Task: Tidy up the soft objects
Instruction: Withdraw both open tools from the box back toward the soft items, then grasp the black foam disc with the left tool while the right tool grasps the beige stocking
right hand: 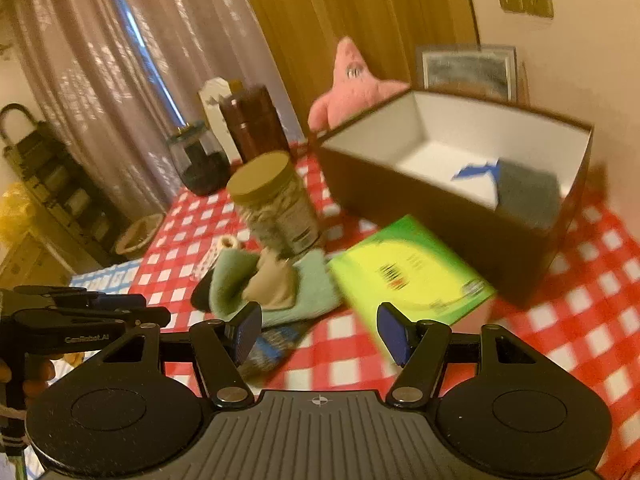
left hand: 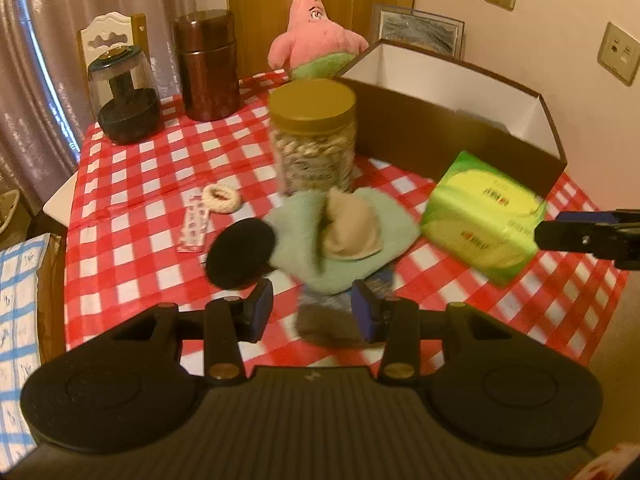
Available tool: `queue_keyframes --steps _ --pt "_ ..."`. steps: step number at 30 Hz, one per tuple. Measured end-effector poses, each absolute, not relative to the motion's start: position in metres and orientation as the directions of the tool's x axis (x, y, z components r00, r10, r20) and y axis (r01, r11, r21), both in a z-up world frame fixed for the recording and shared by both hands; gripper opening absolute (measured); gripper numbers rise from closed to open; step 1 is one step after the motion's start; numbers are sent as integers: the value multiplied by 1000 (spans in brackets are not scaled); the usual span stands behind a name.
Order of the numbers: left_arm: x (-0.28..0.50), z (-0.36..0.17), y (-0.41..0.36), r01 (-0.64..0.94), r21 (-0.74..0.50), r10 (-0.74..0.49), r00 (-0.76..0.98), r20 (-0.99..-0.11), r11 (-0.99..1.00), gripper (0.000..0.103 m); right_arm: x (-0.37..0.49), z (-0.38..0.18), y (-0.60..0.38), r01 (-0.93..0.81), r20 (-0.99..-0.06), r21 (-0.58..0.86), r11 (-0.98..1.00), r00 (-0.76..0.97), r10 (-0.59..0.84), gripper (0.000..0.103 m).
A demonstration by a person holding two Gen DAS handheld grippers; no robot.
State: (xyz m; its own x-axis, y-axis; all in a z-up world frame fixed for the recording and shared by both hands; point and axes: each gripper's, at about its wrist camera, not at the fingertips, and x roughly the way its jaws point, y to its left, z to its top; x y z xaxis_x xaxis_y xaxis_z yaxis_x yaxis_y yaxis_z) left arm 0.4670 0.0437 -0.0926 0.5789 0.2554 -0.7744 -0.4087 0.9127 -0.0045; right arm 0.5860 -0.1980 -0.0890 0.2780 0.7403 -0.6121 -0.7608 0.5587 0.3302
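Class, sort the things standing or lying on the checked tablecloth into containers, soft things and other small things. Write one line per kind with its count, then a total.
Containers: 4 – nut jar, brown canister, glass jar, box
Soft things: 5 – plush star, green cloth, beige pouch, black pad, tissue pack
Other: 2 – hair tie, pill strip
Total: 11
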Motion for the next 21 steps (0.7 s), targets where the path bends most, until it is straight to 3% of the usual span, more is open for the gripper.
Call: queue_keyframes --steps 10,21 --pt "434 -124 123 -258 -4 156 596 -788 966 40 513 -132 -123 -624 -708 289 726 372 601 64" --pt "459 -152 172 -149 8 98 613 -784 989 40 514 -147 -70 -557 -705 202 806 489 515 64"
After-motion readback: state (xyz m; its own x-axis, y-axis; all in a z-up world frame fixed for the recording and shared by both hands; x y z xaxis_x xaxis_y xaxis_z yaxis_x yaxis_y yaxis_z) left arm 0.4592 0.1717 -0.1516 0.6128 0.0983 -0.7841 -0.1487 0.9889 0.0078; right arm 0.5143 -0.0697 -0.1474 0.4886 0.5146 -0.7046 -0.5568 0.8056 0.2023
